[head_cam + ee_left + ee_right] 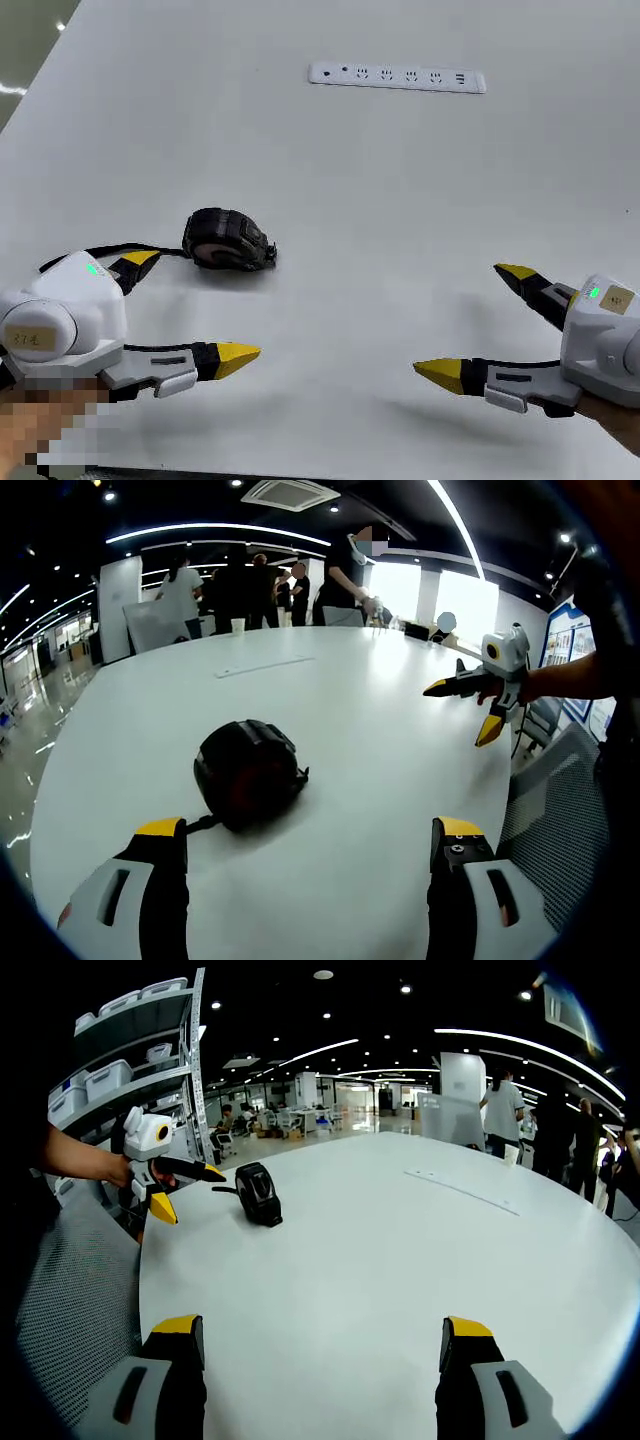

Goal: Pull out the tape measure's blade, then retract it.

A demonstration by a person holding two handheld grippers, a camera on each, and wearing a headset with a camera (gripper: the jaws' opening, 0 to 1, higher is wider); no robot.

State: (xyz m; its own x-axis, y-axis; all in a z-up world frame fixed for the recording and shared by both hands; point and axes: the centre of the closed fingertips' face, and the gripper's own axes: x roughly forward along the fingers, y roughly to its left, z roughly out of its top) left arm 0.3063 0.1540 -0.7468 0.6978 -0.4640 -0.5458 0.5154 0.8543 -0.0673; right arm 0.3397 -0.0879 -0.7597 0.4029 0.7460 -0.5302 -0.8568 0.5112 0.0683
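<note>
A black tape measure [228,240] lies on the white table [380,180], its wrist strap trailing left; its blade is inside the case. My left gripper [190,305] stands open just in front of it, with the tape measure [248,772] a short way ahead, left of centre between the jaws. My right gripper [478,320] is open over bare table at the front right, far from the tape measure [258,1193]. Across the table the right gripper [478,702] appears in the left gripper view, and the left gripper [178,1188] in the right gripper view.
A white power strip [397,77] lies at the far side of the table. The table's front edge runs just below both grippers. Several people [240,590] stand beyond the far end, and shelving with bins [130,1070] rises at one side.
</note>
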